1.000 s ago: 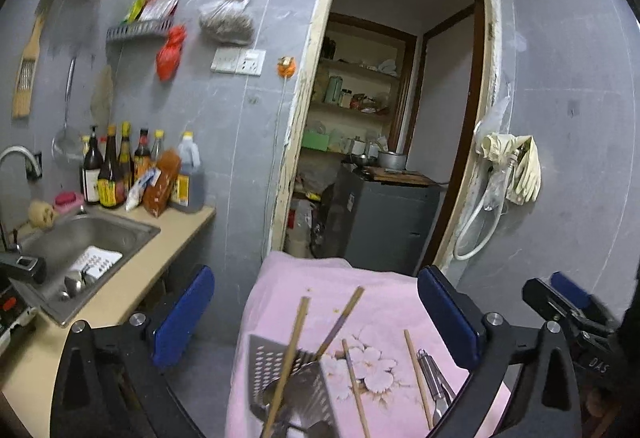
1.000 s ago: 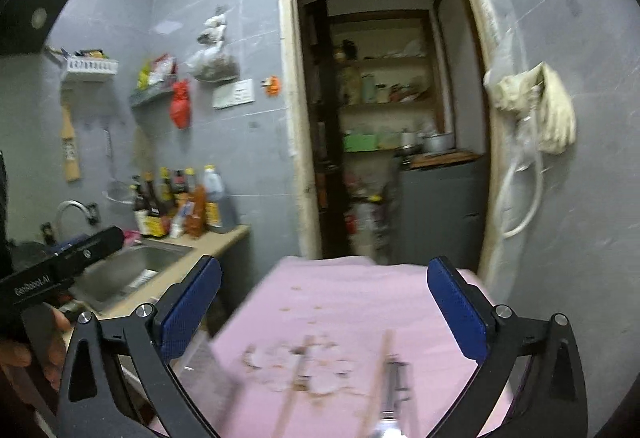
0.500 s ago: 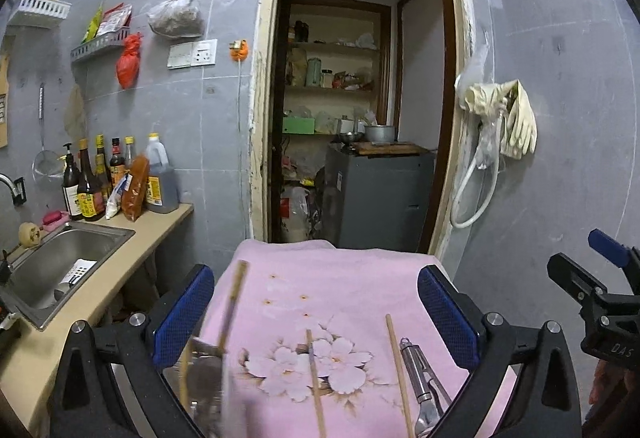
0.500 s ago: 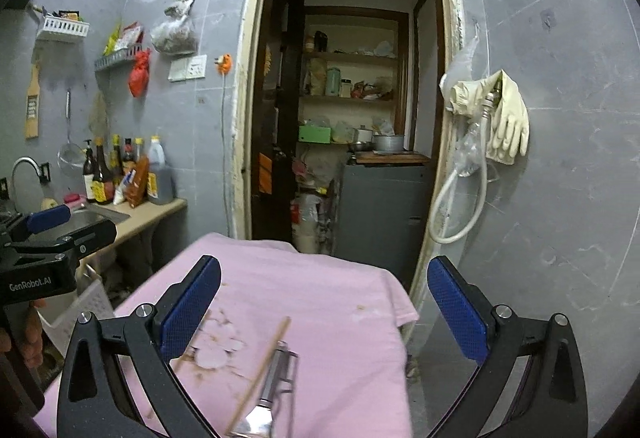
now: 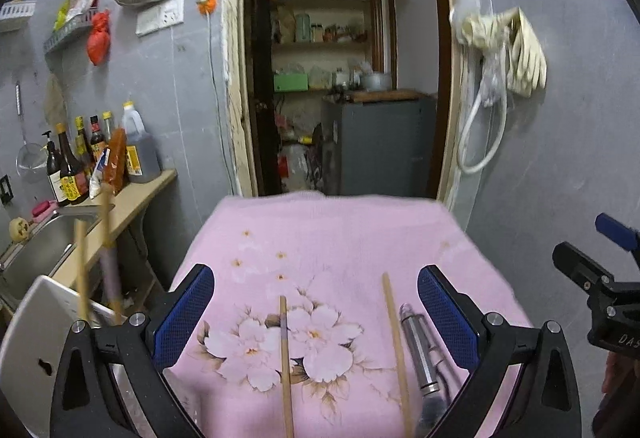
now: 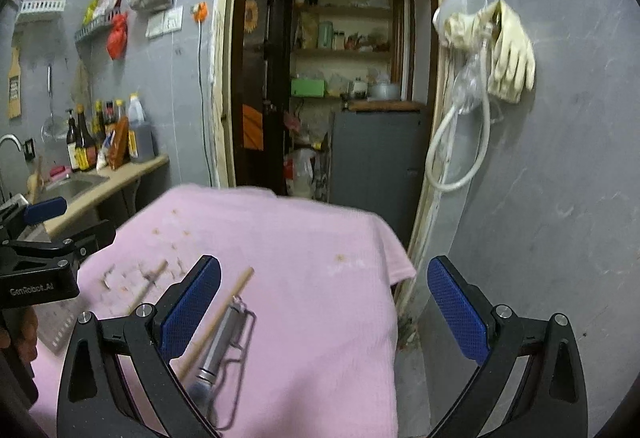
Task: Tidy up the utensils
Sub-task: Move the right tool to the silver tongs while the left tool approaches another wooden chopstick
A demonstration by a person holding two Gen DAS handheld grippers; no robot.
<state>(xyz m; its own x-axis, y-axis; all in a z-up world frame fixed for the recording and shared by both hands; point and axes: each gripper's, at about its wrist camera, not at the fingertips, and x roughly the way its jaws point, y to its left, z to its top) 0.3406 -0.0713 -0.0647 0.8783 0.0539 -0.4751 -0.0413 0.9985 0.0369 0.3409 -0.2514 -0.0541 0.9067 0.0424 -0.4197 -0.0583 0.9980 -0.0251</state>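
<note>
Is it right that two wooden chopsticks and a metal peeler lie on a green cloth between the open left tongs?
Not quite: the cloth is pink, as the left wrist view shows. The two chopsticks and the peeler do lie between the open left tongs.

Left gripper (image 5: 316,322) and right gripper (image 6: 324,306) apparently gape empty.

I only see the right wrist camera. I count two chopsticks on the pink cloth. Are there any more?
Observer: Yes. The left wrist camera shows two more chopsticks standing in a white holder left of the cloth.
Operator: Is the left gripper holding anything?
Observer: No. The left gripper is open, with nothing gripped between its fingers.
Operator: What is that blurry white patch on the cloth?
Observer: Printed flowers, sharp in the left view.
</note>
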